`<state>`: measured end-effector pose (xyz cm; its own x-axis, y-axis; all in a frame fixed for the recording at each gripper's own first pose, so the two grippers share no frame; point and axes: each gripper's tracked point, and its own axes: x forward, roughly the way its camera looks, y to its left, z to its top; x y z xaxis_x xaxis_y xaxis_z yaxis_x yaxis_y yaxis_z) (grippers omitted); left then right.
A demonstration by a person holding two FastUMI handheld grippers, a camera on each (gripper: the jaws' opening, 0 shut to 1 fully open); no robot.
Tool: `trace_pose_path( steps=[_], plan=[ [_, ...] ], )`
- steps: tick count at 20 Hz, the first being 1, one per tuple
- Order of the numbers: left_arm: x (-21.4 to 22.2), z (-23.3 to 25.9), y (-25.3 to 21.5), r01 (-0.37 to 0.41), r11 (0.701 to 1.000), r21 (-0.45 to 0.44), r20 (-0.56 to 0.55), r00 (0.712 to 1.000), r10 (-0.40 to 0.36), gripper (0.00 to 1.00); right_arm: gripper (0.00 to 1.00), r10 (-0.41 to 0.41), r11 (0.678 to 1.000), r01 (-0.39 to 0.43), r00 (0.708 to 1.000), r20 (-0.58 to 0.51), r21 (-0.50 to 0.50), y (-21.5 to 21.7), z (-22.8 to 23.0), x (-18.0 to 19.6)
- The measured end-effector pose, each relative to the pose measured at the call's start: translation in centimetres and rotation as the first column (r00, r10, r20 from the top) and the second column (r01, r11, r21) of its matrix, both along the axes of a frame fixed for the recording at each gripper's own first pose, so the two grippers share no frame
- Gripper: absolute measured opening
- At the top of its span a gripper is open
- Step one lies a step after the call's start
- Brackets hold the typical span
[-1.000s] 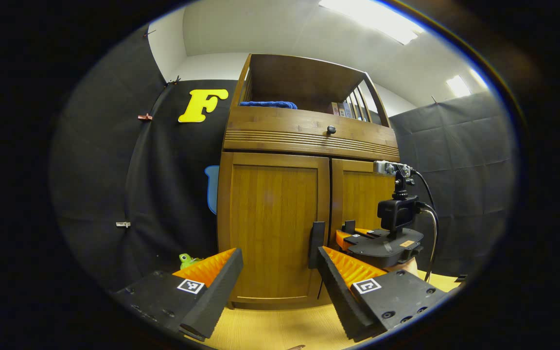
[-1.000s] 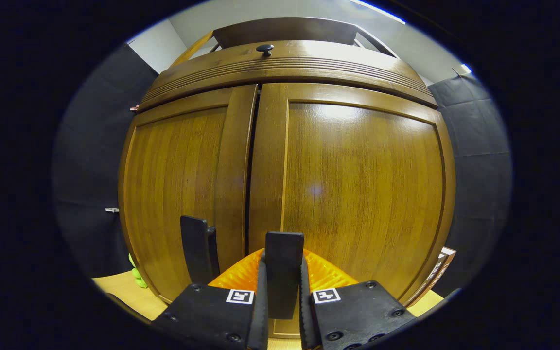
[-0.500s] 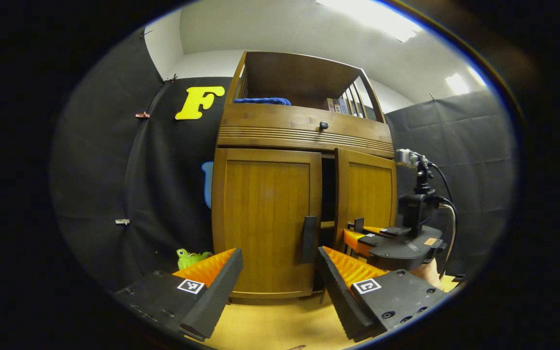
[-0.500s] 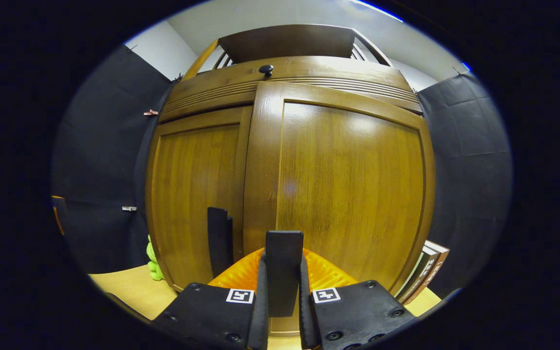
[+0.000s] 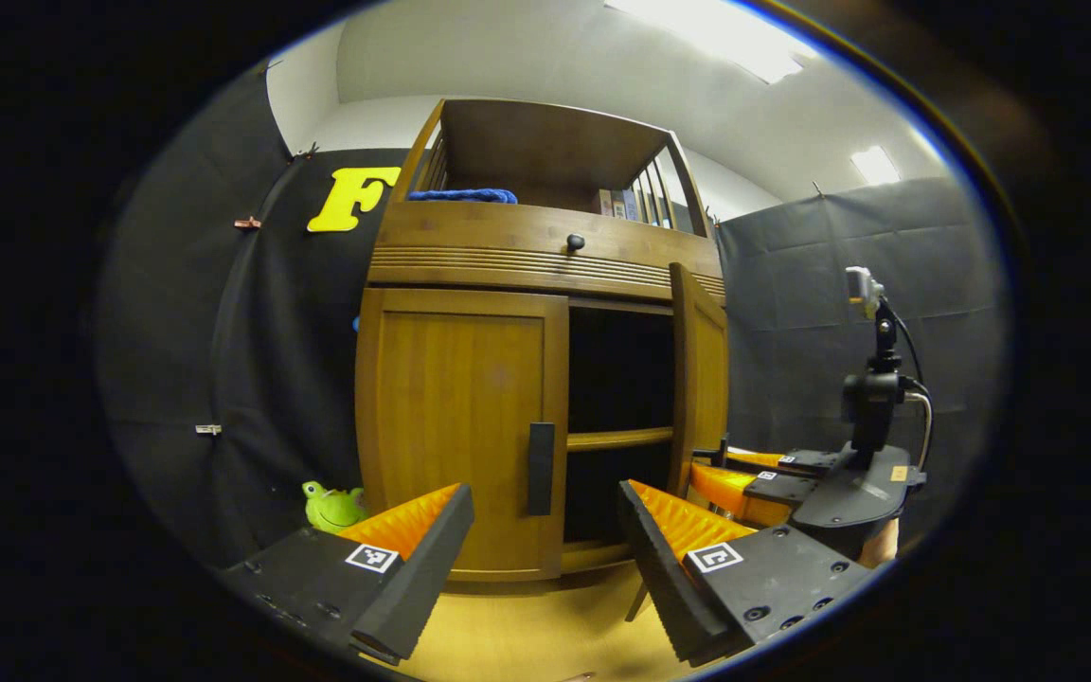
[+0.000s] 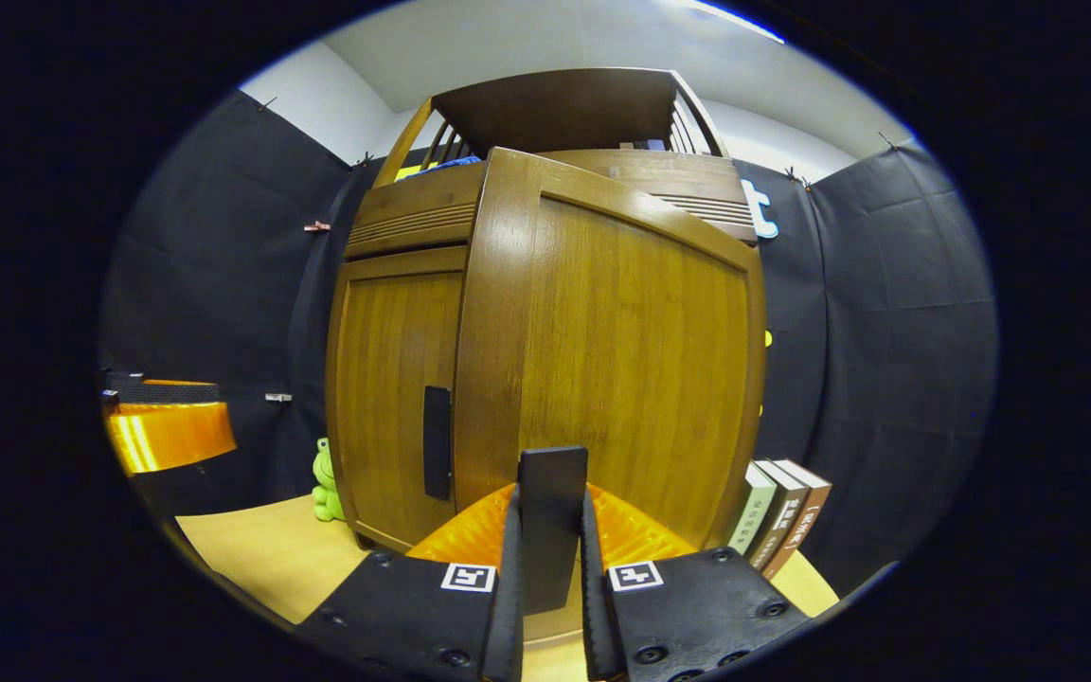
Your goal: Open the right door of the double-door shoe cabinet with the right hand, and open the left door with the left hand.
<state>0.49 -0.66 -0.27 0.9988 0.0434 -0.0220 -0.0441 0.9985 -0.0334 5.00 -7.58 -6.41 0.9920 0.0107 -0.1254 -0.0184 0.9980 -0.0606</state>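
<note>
The shoe cabinet (image 5: 545, 256) stands upright on the wooden table (image 5: 527, 635), against the booth's black wall. Left of the cabinet's foot sits a green frog toy (image 5: 330, 507). The cabinet's left door (image 5: 456, 426) lies flat and shut, its dark upright handle (image 5: 540, 469) untouched; the left gripper (image 5: 545, 559) hovers in front of it, fingers spread wide and empty. The right door (image 6: 621, 350) stands swung outward, edge-on in the left gripper view, baring a dark inside with a shelf (image 5: 619, 438). The right gripper (image 6: 550, 559) is clamped on that door's upright handle (image 6: 551, 516). Right of the cabinet lean three books (image 6: 778, 516).
</note>
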Motion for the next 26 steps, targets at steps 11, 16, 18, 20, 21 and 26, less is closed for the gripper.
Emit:
trace_pose_path(
  steps=[11,16,18,20,21,26],
  plan=[
    [2.9,-1.1,-5.6,0.06,0.998,0.012,-0.023,0.998,-0.06,0.95,0.28,-0.125,0.991,0.125,0.992,0.007,-0.053,-7.8,1.5,-6.3],
    [3.5,-0.9,-6.6,0.062,0.998,0.023,-0.014,0.998,-0.062,0.95,0.15,-0.189,0.981,0.189,0.982,0.002,-0.034,-11.5,2.0,-8.1],
    [3.8,-0.7,-6.7,0.051,0.998,0.033,-0.007,0.999,-0.051,0.93,0.2,-0.209,0.977,0.209,0.978,0.009,-0.04,-12.6,2.4,-8.8],
    [4.2,-0.6,-6.2,0.032,0.999,0.04,-0.004,0.999,-0.031,0.93,0.11,-0.223,0.973,0.223,0.975,0.01,-0.049,-13.7,2.6,-9.3],
    [4.3,-0.7,-5.9,0.02,0.999,0.04,-0.004,1.0,-0.02,0.93,0.05,-0.226,0.973,0.226,0.974,0.01,-0.047,-14.0,2.8,-9.4],
    [4.7,-0.3,-5.6,-0.007,0.999,0.04,0.005,1.0,0.006,0.95,0.15,-0.225,0.973,0.225,0.974,-0.002,-0.043,-14.8,2.9,-10.3]
  ],
)
